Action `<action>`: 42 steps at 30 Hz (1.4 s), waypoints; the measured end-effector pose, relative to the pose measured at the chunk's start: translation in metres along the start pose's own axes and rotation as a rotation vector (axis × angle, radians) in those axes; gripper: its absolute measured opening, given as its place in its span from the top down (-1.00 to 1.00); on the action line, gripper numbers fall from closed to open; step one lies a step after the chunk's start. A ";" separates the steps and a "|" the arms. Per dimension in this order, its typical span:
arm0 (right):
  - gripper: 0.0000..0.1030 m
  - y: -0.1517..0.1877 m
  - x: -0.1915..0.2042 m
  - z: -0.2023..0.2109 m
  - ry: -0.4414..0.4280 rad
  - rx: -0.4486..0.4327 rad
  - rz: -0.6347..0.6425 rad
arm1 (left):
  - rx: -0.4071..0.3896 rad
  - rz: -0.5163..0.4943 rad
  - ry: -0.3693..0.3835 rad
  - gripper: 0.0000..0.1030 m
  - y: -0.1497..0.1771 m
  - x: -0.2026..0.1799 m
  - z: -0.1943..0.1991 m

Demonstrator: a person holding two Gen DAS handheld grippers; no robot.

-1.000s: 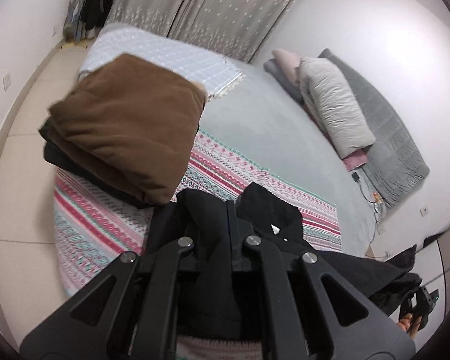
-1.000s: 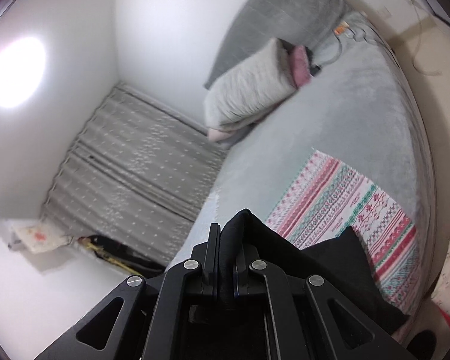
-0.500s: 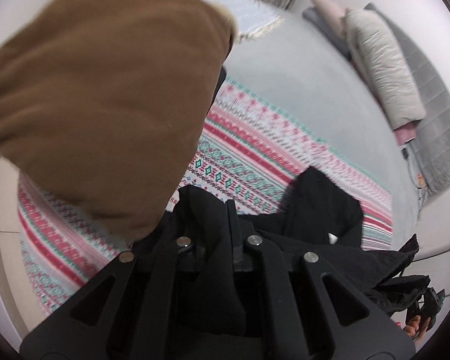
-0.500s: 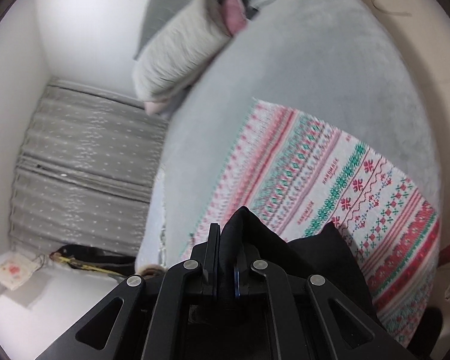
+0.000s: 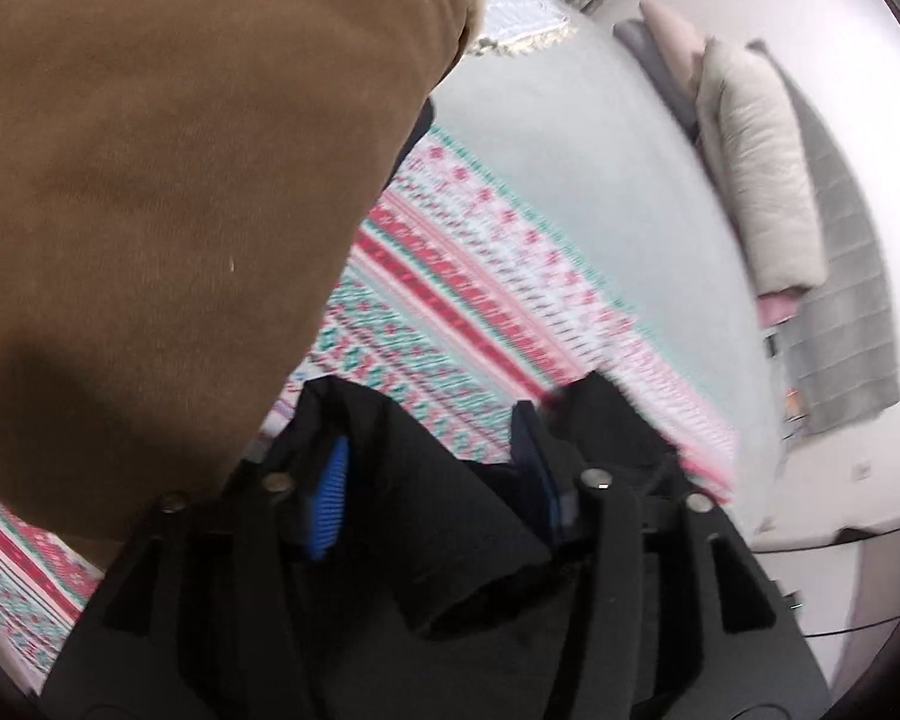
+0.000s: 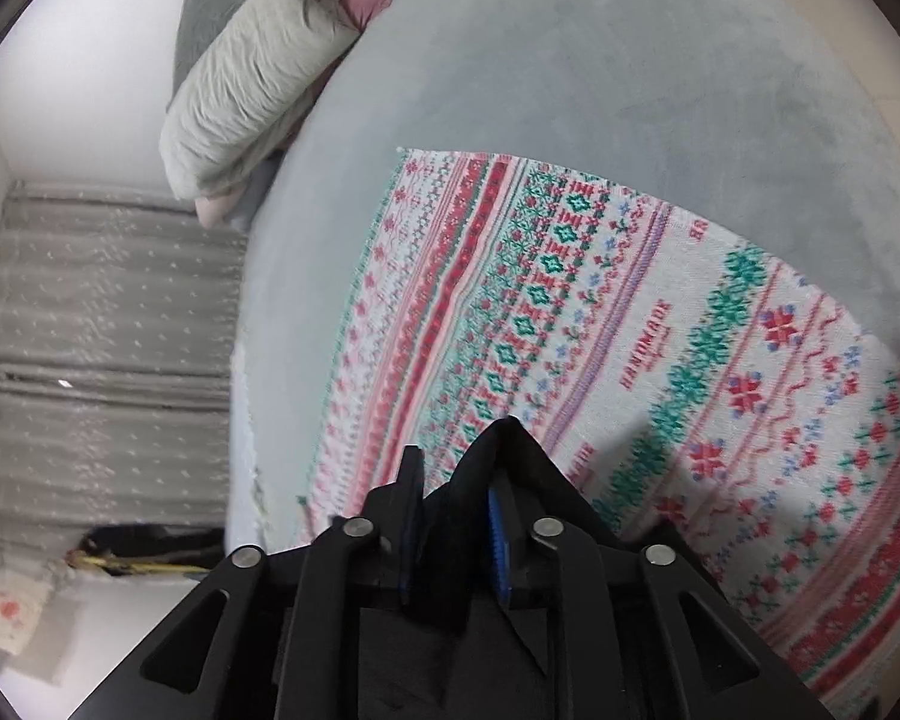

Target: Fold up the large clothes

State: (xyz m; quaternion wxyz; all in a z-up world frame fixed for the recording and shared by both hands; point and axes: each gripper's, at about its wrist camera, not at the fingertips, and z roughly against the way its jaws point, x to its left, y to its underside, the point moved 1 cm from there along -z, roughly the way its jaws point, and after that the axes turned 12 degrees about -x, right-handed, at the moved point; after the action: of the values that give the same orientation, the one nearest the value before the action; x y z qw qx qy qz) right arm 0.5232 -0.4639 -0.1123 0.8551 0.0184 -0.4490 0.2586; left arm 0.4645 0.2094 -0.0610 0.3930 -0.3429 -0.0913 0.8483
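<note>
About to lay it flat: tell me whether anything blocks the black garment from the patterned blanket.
Partly. The folded brown garment lies on the patterned blanket beside the left gripper. Ahead of the right gripper, the blanket is bare beyond the black garment.

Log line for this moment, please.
left tongs: open, black garment between jaws | right tongs: open, garment there too | brown stack left | patterned cloth below
</note>
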 end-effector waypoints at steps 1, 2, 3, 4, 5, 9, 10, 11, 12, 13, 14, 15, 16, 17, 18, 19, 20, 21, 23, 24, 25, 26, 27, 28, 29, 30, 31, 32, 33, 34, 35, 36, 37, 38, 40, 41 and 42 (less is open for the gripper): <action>0.40 -0.001 0.000 0.000 -0.024 -0.010 -0.012 | -0.011 0.015 0.020 -0.15 -0.002 0.000 0.005; 0.31 -0.002 0.000 0.002 -0.061 -0.032 -0.027 | -0.020 0.027 0.033 -0.18 -0.004 0.000 0.008; 0.24 -0.003 0.002 0.004 -0.073 -0.047 -0.027 | -0.032 0.046 0.050 -0.24 -0.006 0.001 0.013; 0.22 -0.002 0.005 0.007 -0.081 -0.080 -0.009 | -0.039 0.062 0.065 -0.28 -0.009 0.003 0.016; 0.21 -0.002 0.009 0.009 -0.070 -0.097 0.015 | -0.048 0.088 0.087 -0.29 -0.013 0.006 0.020; 0.20 0.002 0.023 0.017 -0.030 -0.133 0.113 | -0.105 0.173 0.126 -0.31 -0.025 0.019 0.028; 0.20 0.002 0.025 0.021 -0.030 -0.151 0.125 | -0.134 0.177 0.131 -0.31 -0.027 0.020 0.034; 0.20 0.001 0.028 0.026 -0.027 -0.172 0.140 | -0.161 0.164 0.128 -0.32 -0.026 0.019 0.039; 0.20 0.000 0.029 0.031 -0.019 -0.192 0.156 | -0.188 0.113 0.111 -0.32 -0.022 0.015 0.045; 0.20 0.000 0.031 0.034 -0.011 -0.201 0.168 | -0.195 0.037 0.086 -0.32 -0.017 0.006 0.049; 0.20 -0.001 0.033 0.037 0.009 -0.208 0.192 | -0.192 -0.031 0.072 -0.32 -0.010 -0.001 0.050; 0.20 -0.001 0.035 0.039 0.023 -0.205 0.209 | -0.179 -0.123 0.063 -0.34 0.003 -0.013 0.051; 0.20 0.000 0.038 0.040 0.039 -0.196 0.242 | -0.154 -0.212 0.057 -0.34 0.017 -0.022 0.050; 0.20 0.003 0.043 0.037 0.073 -0.165 0.312 | -0.133 -0.273 0.046 -0.34 0.028 -0.027 0.048; 0.17 0.005 0.045 0.035 0.093 -0.143 0.356 | -0.110 -0.336 0.027 -0.34 0.044 -0.032 0.045; 0.15 0.010 0.048 0.028 0.142 -0.097 0.443 | -0.083 -0.381 0.009 -0.34 0.060 -0.034 0.041; 0.13 0.014 0.049 0.023 0.179 -0.068 0.510 | -0.060 -0.396 -0.001 -0.34 0.068 -0.033 0.040; 0.12 0.019 0.048 0.019 0.215 -0.050 0.568 | -0.029 -0.403 -0.008 -0.34 0.081 -0.032 0.038; 0.10 0.028 0.044 0.013 0.290 -0.025 0.673 | 0.017 -0.434 -0.001 -0.34 0.106 -0.034 0.033; 0.09 0.032 0.042 0.010 0.317 -0.018 0.719 | 0.034 -0.467 -0.003 -0.34 0.115 -0.037 0.031; 0.09 0.036 0.040 0.006 0.331 -0.008 0.760 | 0.049 -0.516 -0.011 -0.34 0.127 -0.042 0.028; 0.09 0.040 0.038 0.001 0.321 0.009 0.786 | 0.049 -0.553 -0.014 -0.34 0.135 -0.042 0.029; 0.10 0.044 0.037 -0.004 0.299 0.023 0.803 | 0.040 -0.592 -0.017 -0.34 0.147 -0.047 0.028; 0.13 0.045 0.036 -0.007 0.291 0.023 0.816 | 0.035 -0.616 -0.017 -0.34 0.154 -0.050 0.026; 0.37 0.048 0.037 -0.010 0.285 0.012 0.844 | 0.035 -0.634 -0.020 -0.34 0.162 -0.052 0.024; 0.86 0.051 0.039 -0.012 0.283 0.006 0.871 | 0.044 -0.650 -0.024 -0.34 0.169 -0.054 0.021; 0.86 0.052 0.040 -0.012 0.289 0.001 0.887 | 0.048 -0.660 -0.025 -0.34 0.174 -0.056 0.017; 0.88 0.053 0.043 -0.012 0.302 -0.020 0.899 | 0.043 -0.668 -0.030 -0.34 0.174 -0.057 0.016; 0.90 0.053 0.046 -0.011 0.310 -0.042 0.897 | 0.027 -0.677 -0.038 -0.34 0.174 -0.058 0.014; 0.90 0.050 0.048 -0.011 0.315 -0.067 0.880 | 0.012 -0.682 -0.044 -0.34 0.173 -0.058 0.014; 0.91 0.045 0.054 -0.005 0.304 -0.109 0.850 | -0.006 -0.683 -0.048 -0.34 0.172 -0.059 0.014; 0.92 0.044 0.057 -0.002 0.294 -0.130 0.836 | -0.018 -0.681 -0.050 -0.34 0.174 -0.060 0.015; 0.92 0.041 0.061 0.002 0.283 -0.162 0.822 | -0.032 -0.678 -0.053 -0.34 0.173 -0.061 0.016; 0.92 0.039 0.064 0.006 0.287 -0.198 0.807 | -0.051 -0.677 -0.056 -0.34 0.171 -0.061 0.016; 0.93 0.036 0.062 0.004 0.301 -0.220 0.786 | -0.104 -0.698 -0.088 -0.34 0.171 -0.063 0.011; 0.93 0.035 0.055 -0.003 0.328 -0.217 0.774 | -0.124 -0.715 -0.110 -0.34 0.172 -0.062 0.008; 0.94 0.034 0.051 -0.008 0.341 -0.212 0.766 | -0.121 -0.722 -0.130 -0.34 0.172 -0.060 0.004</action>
State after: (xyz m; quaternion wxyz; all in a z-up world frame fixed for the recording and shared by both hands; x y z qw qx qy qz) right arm 0.5371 -0.4106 -0.0844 0.7564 -0.2807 -0.2997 0.5092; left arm 0.3851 0.0502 -0.1009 0.6394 -0.2567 -0.2812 0.6680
